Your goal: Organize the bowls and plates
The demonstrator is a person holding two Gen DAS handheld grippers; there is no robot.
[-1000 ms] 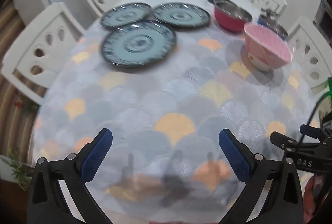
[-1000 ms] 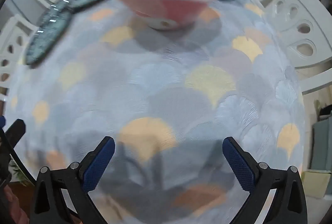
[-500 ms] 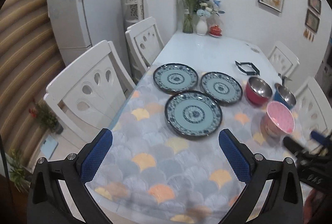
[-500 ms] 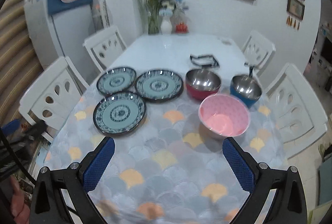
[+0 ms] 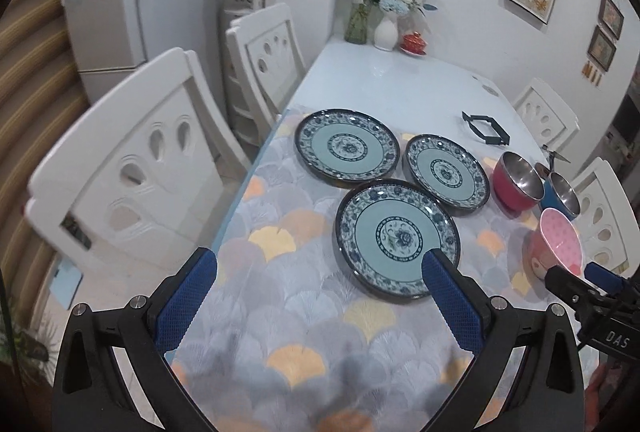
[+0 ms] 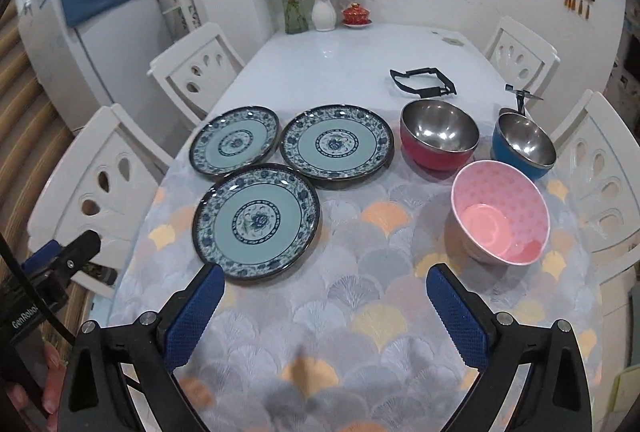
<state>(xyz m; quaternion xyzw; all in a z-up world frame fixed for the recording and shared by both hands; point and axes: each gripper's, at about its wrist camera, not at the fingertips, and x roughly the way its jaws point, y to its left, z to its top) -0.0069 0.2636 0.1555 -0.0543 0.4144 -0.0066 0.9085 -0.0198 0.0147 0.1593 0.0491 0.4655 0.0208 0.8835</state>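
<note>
Hovering over the near end of the table, the left gripper (image 5: 320, 296) and the right gripper (image 6: 322, 306) both have their blue-padded fingers spread wide, with nothing between them. They hang above the scallop-patterned cloth (image 6: 360, 296) and touch no dish. A hand (image 6: 48, 384) shows at the lower left edge of the right wrist view.

Nearest on the cloth lie the near plate (image 6: 256, 221) toward the left and the pink bowl (image 6: 500, 212) toward the right, well apart from each other. The plate is flat, blue-rimmed with a pale green centre; the bowl stands upright and empty.

Behind the near plate sit the left plate (image 6: 235, 140) and the middle plate (image 6: 338, 143), side by side. The three rims come very close, and the fisheye view makes it hard to say whether they touch or slightly overlap.

To the right of the middle plate stands the red bowl (image 6: 439, 138), steel-lined and empty, and right of that the blue bowl (image 6: 524, 148), just behind the pink bowl.

Farther on, the bare white table (image 6: 340, 60) carries a black frame (image 6: 424, 82) behind the red bowl. At the far end stand a glass vase (image 6: 295, 14) of greenery, a white vase (image 6: 323, 12) of flowers and a red lidded cup (image 6: 355, 14). White chairs (image 6: 196, 72) line both sides.
</note>
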